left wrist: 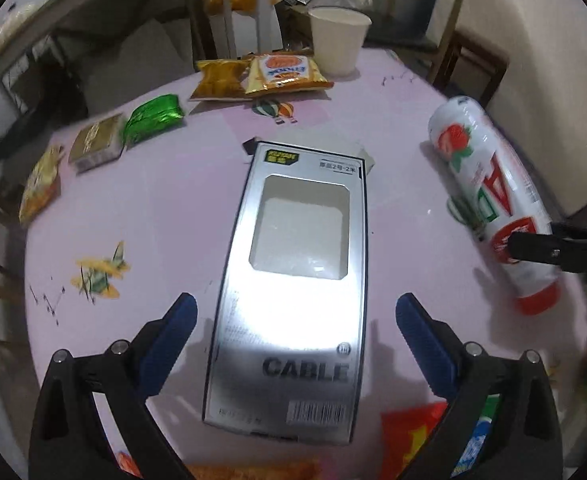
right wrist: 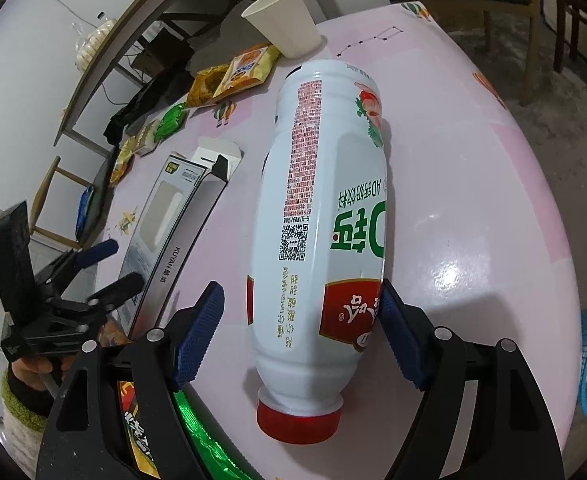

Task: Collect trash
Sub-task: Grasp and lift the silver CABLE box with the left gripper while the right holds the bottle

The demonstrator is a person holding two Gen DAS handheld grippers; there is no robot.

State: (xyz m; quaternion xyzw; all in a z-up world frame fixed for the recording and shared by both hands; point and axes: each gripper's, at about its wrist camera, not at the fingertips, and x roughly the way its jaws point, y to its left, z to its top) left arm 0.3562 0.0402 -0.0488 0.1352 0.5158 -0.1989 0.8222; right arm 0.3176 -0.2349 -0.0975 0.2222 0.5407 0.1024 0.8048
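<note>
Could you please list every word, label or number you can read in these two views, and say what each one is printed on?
"CABLE": front of the grey cable box, above its barcode.
"KUYAN": side edge of the same box, right wrist view.
"AD": white drink bottle, beside large green Chinese characters.
Orange snack packet: lettering upside down, blurred.
Unreadable: the bottle's red fine print and QR code, the box's yellow badge and small top label.

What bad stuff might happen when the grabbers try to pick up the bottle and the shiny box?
1. The bottle lies on its side. One of the right gripper's fingers looks against it while the other stands clear, so closing might roll or nudge it.
2. The cable box is wide and flat, and the left gripper's open fingers barely straddle it, so it may slip.
3. The upright paper cup could get knocked over.
</note>
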